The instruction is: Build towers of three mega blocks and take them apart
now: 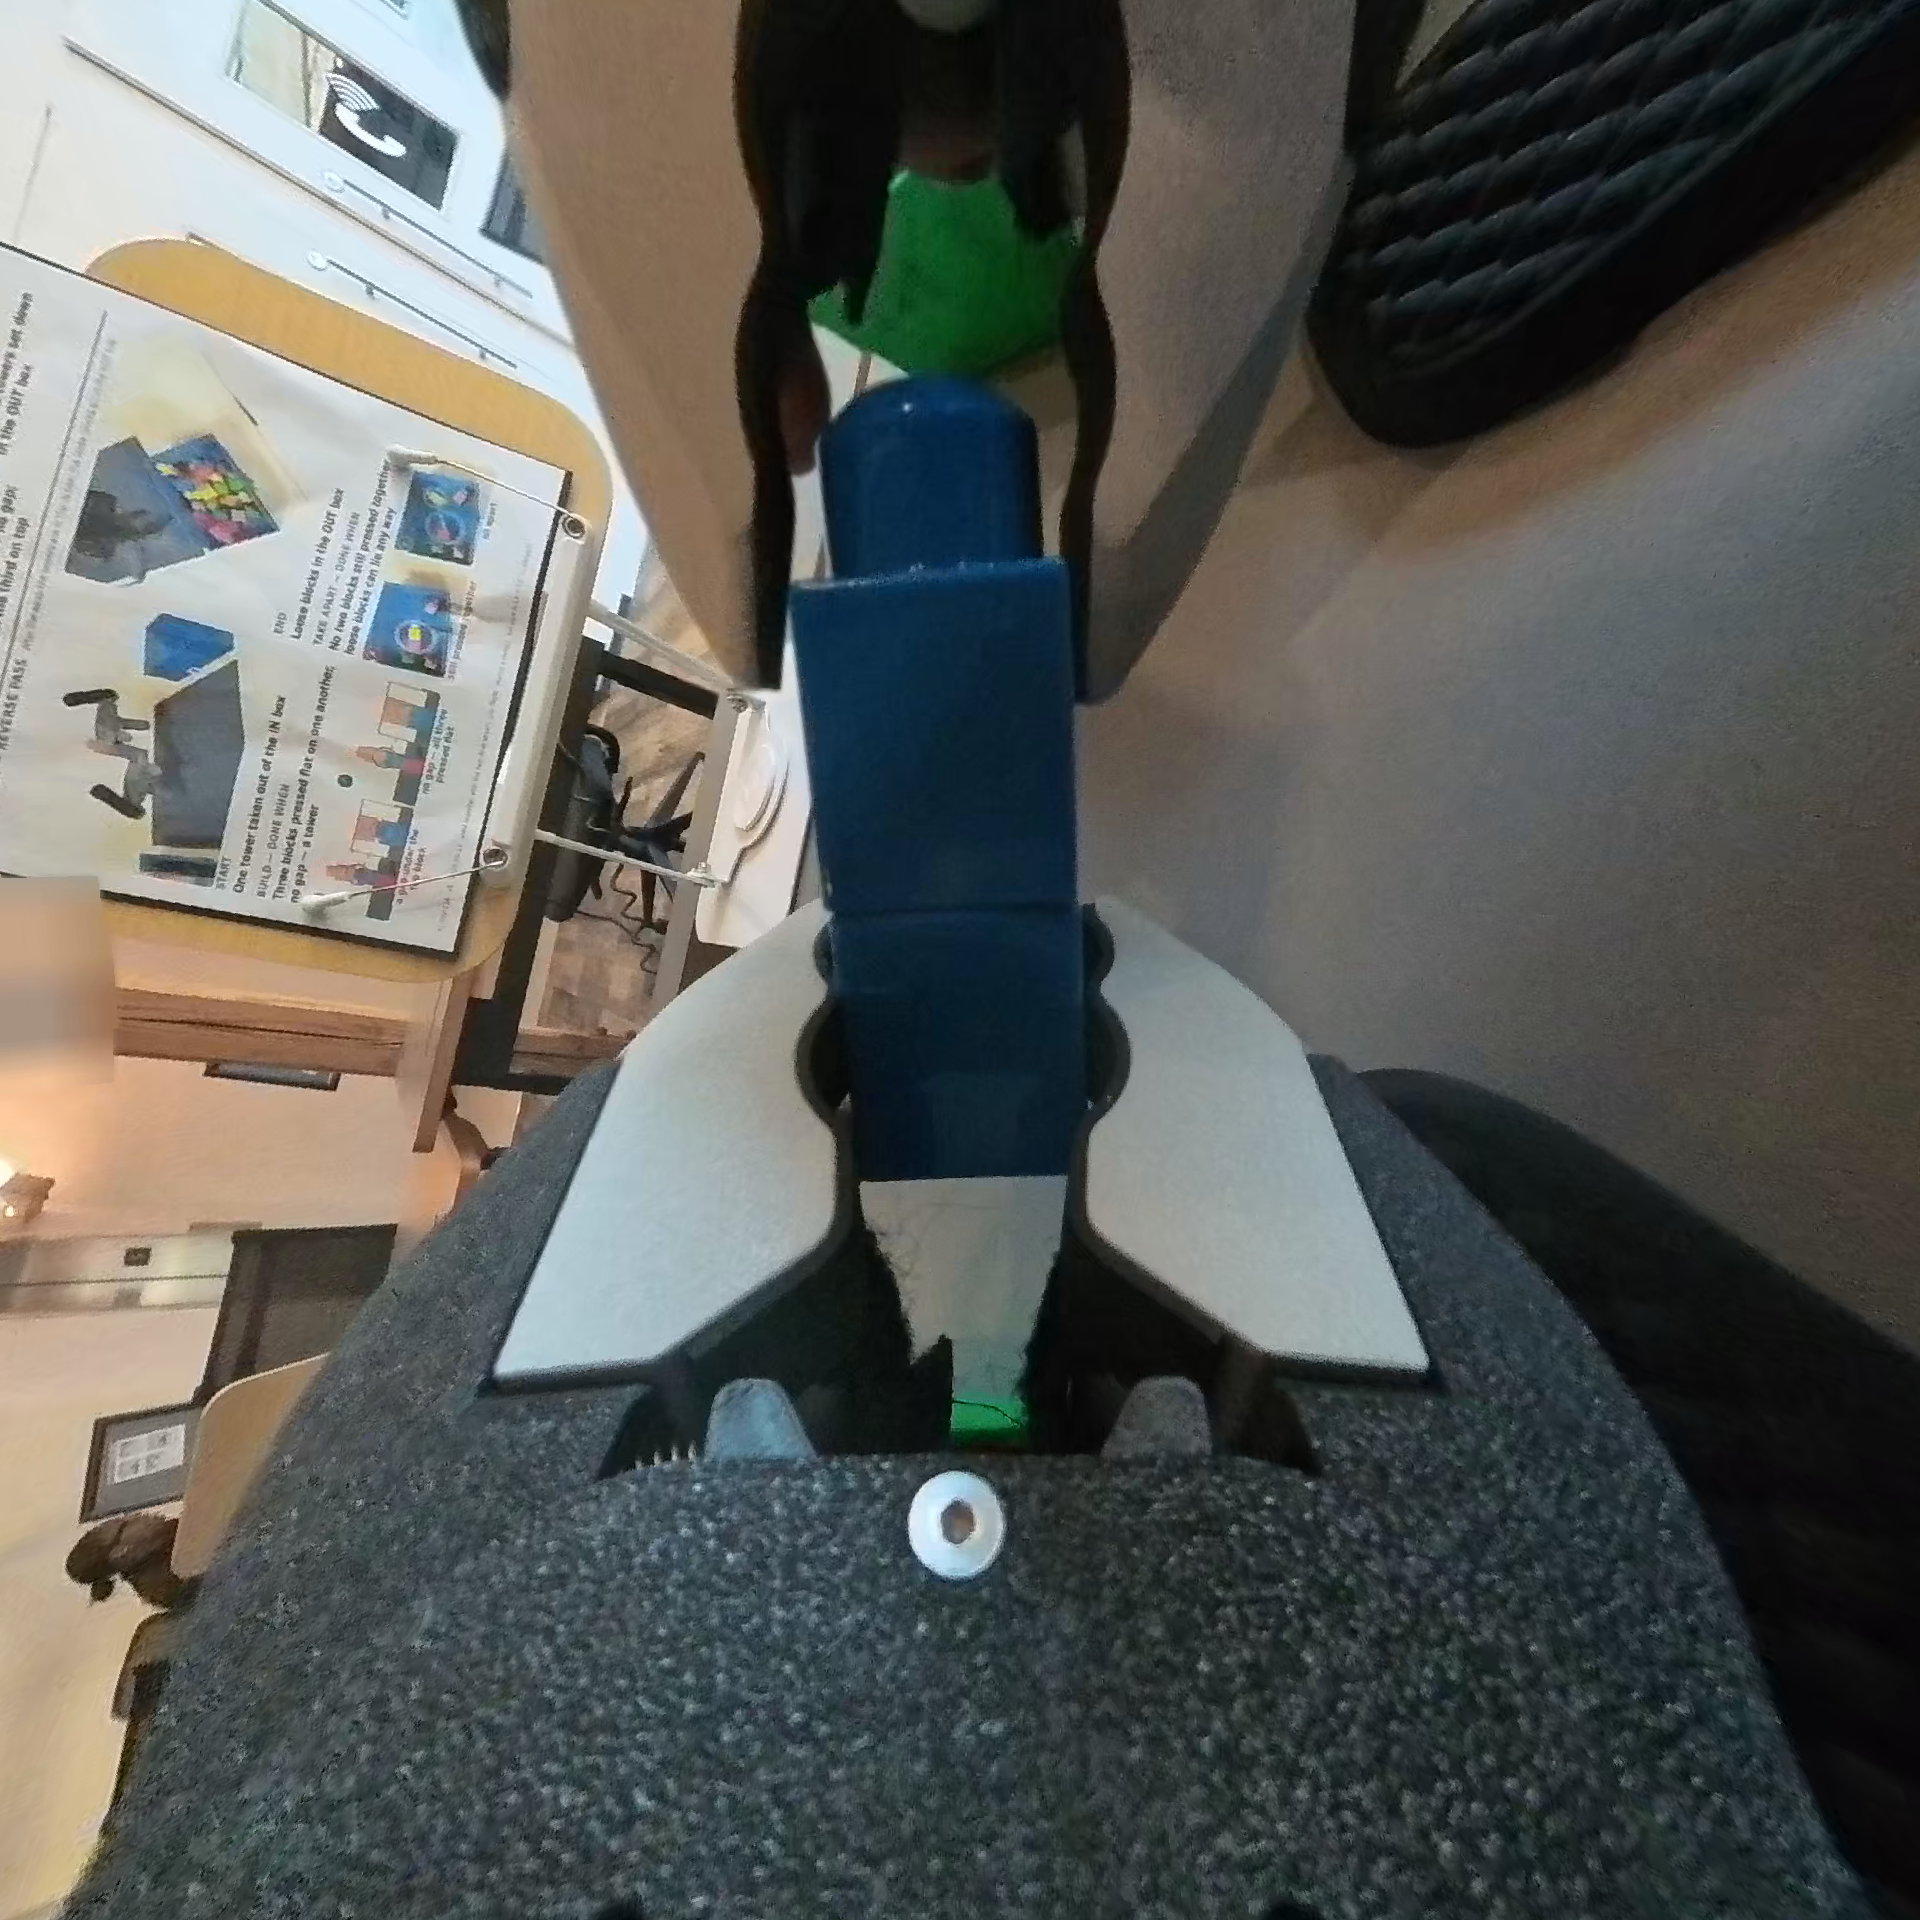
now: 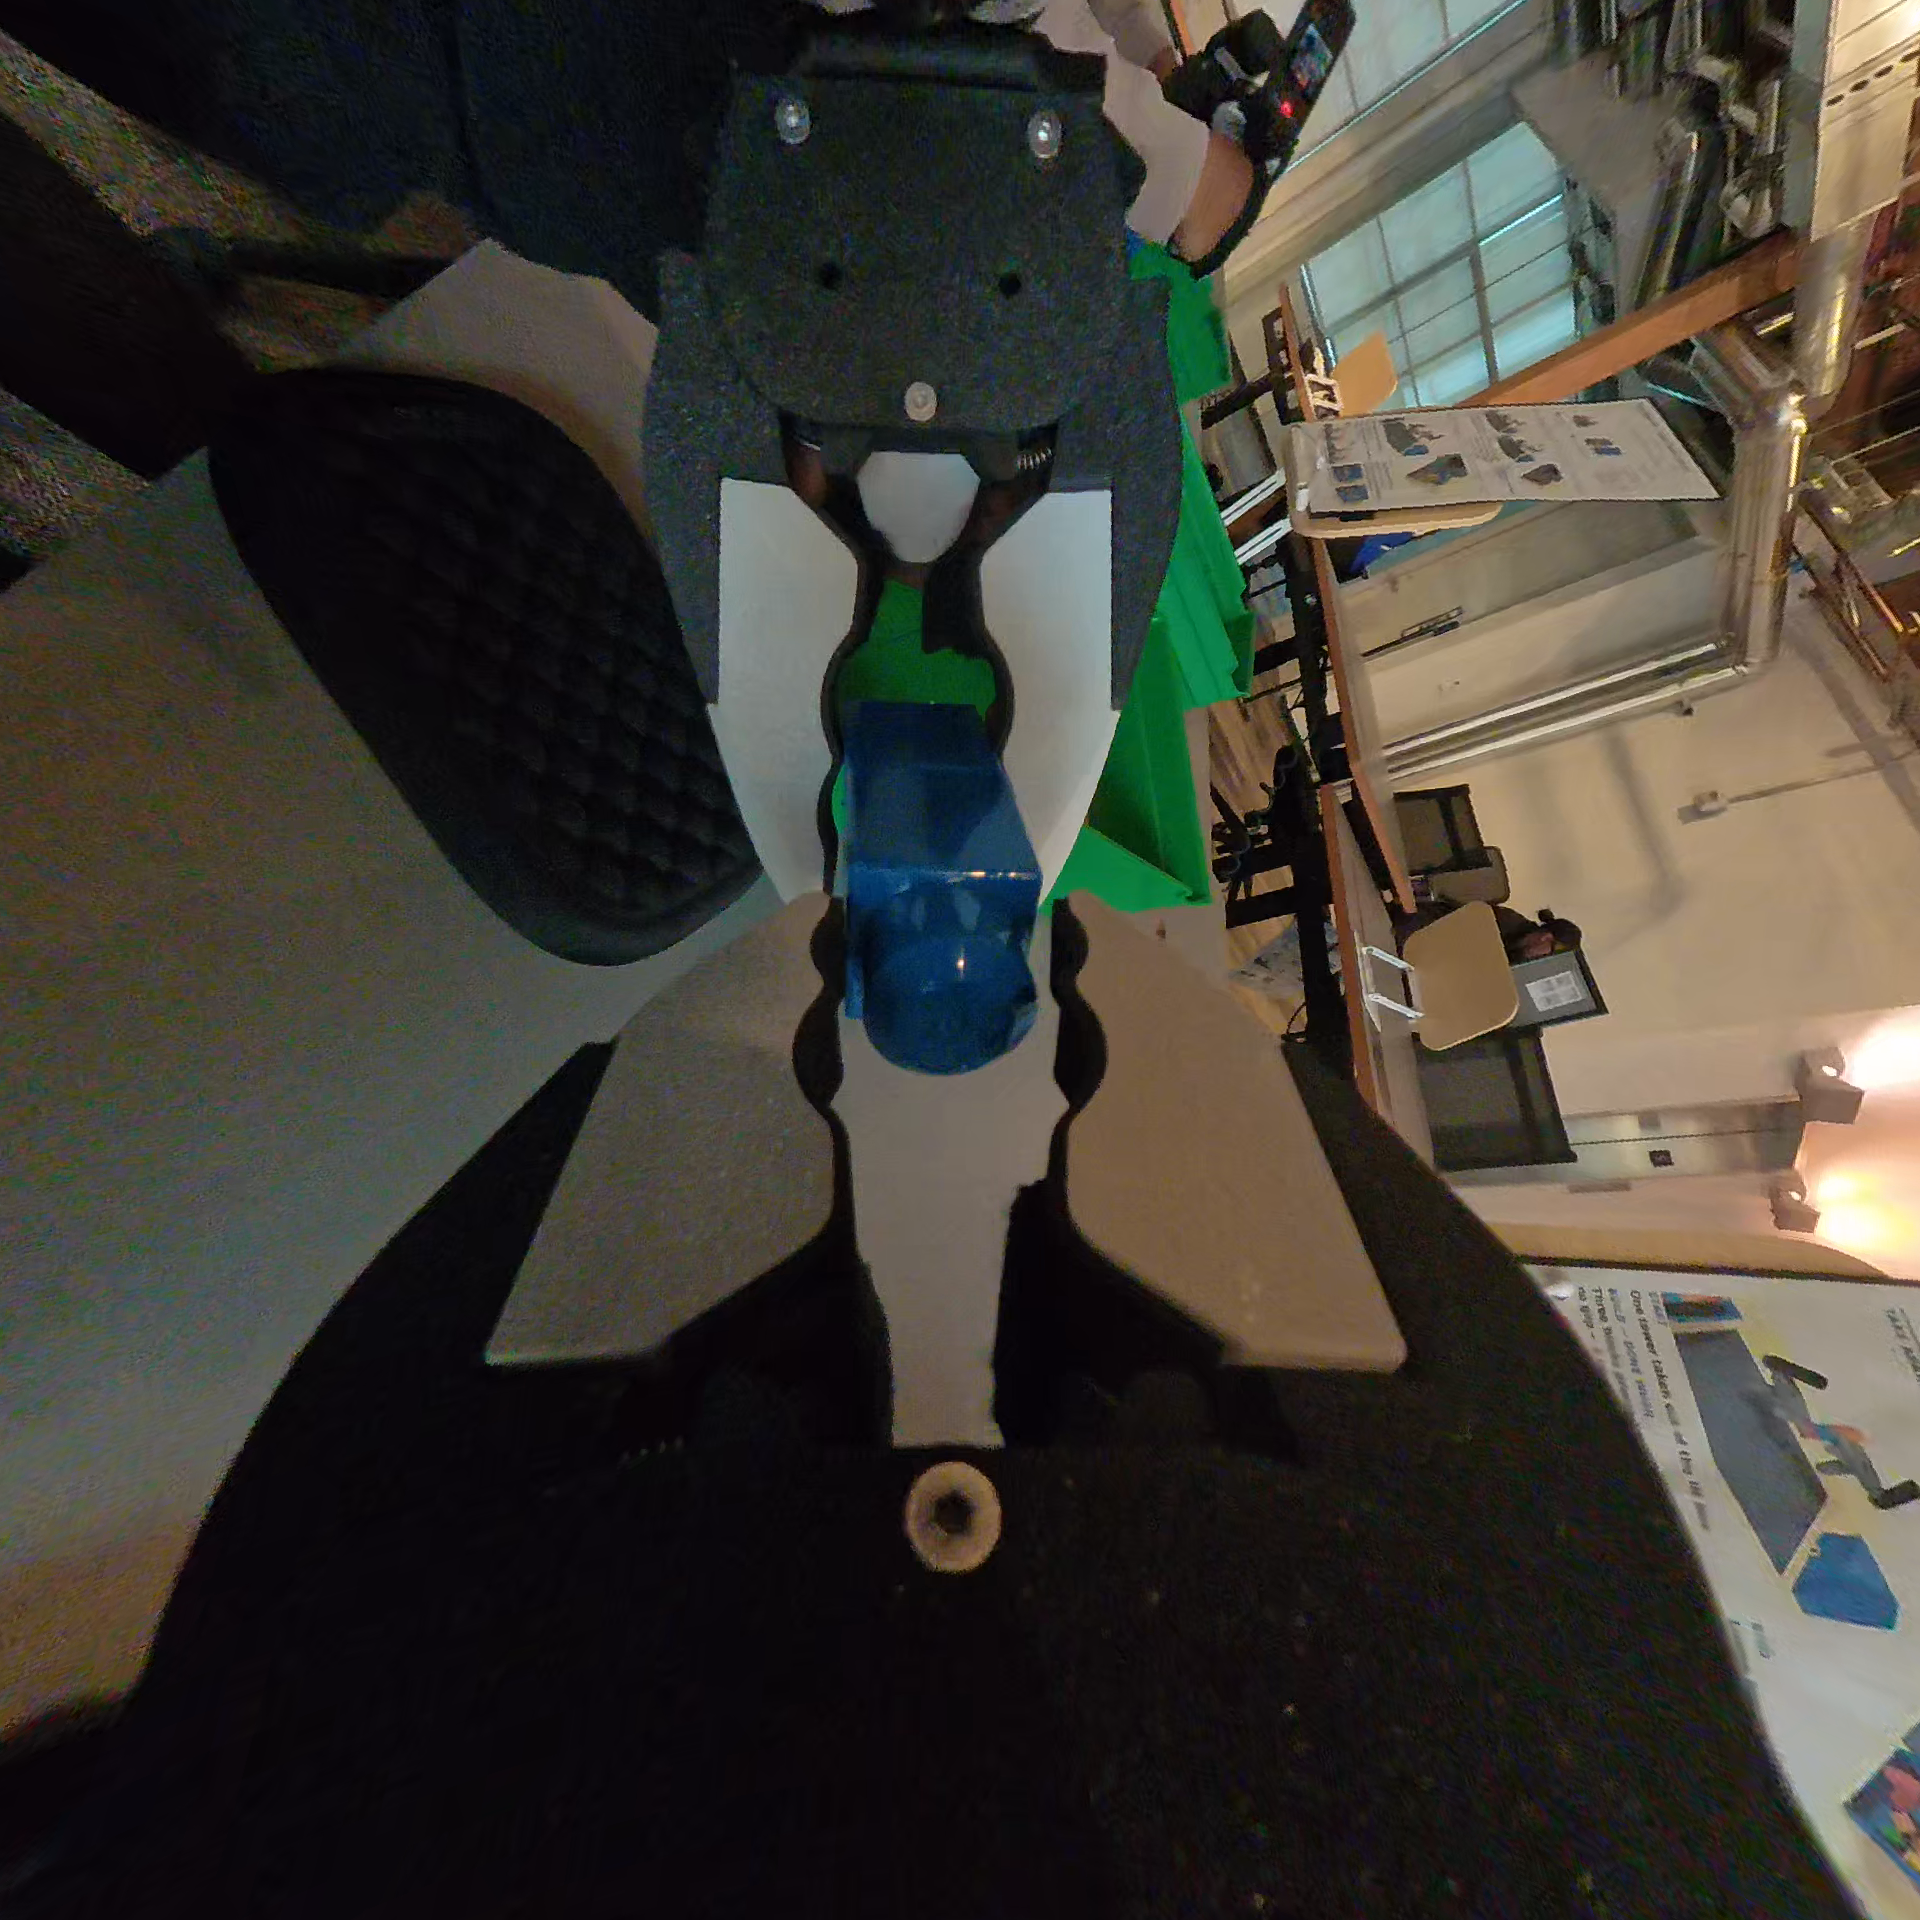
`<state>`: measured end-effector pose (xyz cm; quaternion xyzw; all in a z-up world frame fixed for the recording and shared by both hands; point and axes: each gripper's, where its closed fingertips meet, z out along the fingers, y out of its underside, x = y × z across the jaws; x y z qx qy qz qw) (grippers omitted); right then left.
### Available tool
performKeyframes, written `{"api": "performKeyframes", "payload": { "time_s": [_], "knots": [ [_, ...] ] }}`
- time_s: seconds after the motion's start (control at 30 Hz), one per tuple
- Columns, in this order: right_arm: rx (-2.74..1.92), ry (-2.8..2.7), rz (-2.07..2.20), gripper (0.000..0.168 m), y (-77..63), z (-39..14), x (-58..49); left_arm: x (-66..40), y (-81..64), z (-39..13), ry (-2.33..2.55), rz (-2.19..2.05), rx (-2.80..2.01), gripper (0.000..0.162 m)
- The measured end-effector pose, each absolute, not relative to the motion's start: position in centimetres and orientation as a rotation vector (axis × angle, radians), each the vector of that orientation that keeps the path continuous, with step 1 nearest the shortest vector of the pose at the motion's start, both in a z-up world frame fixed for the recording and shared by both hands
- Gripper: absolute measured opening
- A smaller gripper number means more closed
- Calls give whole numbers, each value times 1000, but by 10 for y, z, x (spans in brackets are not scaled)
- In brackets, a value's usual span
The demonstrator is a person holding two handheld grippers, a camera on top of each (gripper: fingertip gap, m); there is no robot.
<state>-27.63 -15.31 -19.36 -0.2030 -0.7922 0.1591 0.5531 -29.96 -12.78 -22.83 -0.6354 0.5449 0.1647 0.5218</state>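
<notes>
Two dark blue mega blocks are seen pressed together end to end and held in the air between the two tongs, which face each other. The near blue block (image 1: pixel 956 1049) is pinched by the left tongs (image 1: pixel 961 1039), its sides caught in the notched black edges of the fingers. The far blue block (image 1: pixel 935 727), with its round stud pointing away, is reached by the right tongs (image 1: pixel 925 582), whose fingers stand on either side of its stud end. In the right wrist view the same stud-bearing block (image 2: pixel 940 935) is shown just between the tips of the right tongs (image 2: pixel 940 935), closed against its sides as far as can be told. Such an opposed grip, one block in each pair of tongs, is judged to suit either pressing the pair tight or pulling it apart; which of the two is in hand cannot be told. No third block is seen on the stack. A green sheet (image 2: pixel 1164 665) is visible beyond the tongs, and a dark mesh chair seat (image 2: pixel 488 665) to one side. Printed instruction posters (image 1: pixel 281 623) with pictures and text are seen behind the left tongs; their wording is left unquoted, and no brand marks are made out on the blocks.
</notes>
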Motion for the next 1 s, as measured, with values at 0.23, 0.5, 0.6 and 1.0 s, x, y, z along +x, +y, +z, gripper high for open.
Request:
{"api": "performKeyframes", "payload": {
  "time_s": [0.23, 0.5, 0.6, 1.0],
  "knots": [
    [-448, -1903, 311, 37, -154, -203, -283, -299, -129, -231, 1324, 411, -1502, 41],
    [-448, -1888, 293, 36, -155, -199, -284, -301, -132, -229, 1291, 372, -1529, 41],
    [-463, -1876, 242, 36, -147, -194, -276, -318, -129, -233, 1267, 449, -1576, 41],
    [-910, -1841, -4, 36, -67, -184, -155, -351, -135, -230, 1112, 429, -1615, 40]
  ]
}}
